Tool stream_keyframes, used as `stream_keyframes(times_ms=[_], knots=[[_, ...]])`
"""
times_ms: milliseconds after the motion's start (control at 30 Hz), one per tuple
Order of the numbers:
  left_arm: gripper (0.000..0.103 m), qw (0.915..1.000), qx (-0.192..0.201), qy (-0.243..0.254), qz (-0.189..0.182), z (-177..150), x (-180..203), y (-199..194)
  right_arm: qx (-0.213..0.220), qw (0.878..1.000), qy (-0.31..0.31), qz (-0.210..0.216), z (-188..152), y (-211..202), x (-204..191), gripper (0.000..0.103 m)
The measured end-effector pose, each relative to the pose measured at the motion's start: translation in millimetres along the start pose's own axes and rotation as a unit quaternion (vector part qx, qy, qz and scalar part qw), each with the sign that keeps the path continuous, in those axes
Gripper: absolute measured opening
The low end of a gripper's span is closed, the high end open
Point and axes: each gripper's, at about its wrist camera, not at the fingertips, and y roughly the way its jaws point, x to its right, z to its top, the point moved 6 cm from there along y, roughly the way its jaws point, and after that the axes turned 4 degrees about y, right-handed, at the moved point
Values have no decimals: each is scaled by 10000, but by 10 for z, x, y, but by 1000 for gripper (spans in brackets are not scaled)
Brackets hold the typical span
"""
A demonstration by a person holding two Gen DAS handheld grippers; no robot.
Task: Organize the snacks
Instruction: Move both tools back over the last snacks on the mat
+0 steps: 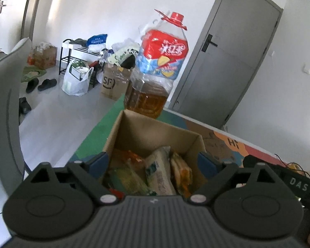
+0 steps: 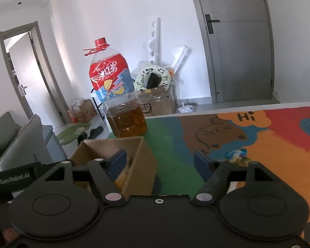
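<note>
An open cardboard box (image 1: 155,132) sits on the colourful table mat and holds several snack packets (image 1: 159,173). My left gripper (image 1: 154,163) is open right above the box, its blue-padded fingers spread about as wide as the box and holding nothing. In the right wrist view the same box (image 2: 134,157) is at lower left. My right gripper (image 2: 159,163) is open and empty, with its left finger over the box's right wall. A small blue snack packet (image 2: 236,155) lies on the mat beside the right finger.
A large oil bottle (image 1: 155,72) with a red cap stands just behind the box; it also shows in the right wrist view (image 2: 117,99). The cartoon mat (image 2: 258,136) stretches to the right. A black device (image 1: 295,181) lies at right. Floor clutter and cardboard boxes (image 1: 113,82) lie beyond the table.
</note>
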Motion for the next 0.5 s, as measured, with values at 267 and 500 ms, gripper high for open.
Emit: stream_keyframes(times_ms=[267,500], knots=[[93,9998,-129,118,-30,-78,223,-25,-67,9999,125,-65,-19,-124,283,87],[93,9996,-72,220,-144,-87,513,-64,7,9995,284,-159,5,-275,572,89]])
